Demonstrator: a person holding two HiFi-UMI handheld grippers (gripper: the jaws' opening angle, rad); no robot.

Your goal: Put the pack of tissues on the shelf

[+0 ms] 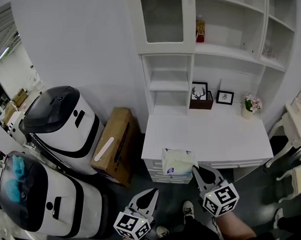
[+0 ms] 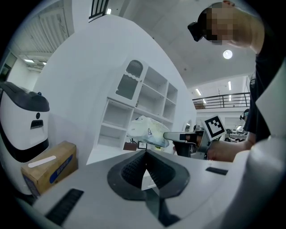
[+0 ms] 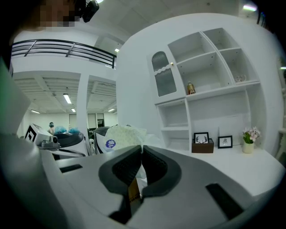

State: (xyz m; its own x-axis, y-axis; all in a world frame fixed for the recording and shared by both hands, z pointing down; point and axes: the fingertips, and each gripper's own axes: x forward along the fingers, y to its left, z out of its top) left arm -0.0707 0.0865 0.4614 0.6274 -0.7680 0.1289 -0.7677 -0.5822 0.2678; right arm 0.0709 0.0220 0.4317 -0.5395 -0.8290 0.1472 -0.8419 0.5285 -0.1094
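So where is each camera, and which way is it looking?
Head view: on the person's head, looking down at the desk; left gripper, right gripper show.
Left gripper view: on the left gripper, facing the shelf; its shut jaws show.
Right gripper view: on the right gripper, facing the shelf; its jaws pinch the pack of tissues.
Shared: all show that pack and shelf.

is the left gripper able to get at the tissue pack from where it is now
Probably yes. The left gripper hangs close by, to the left of the tissue pack, with nothing between them in its own view. Its jaws are shut, though, and the right gripper holds the pack.
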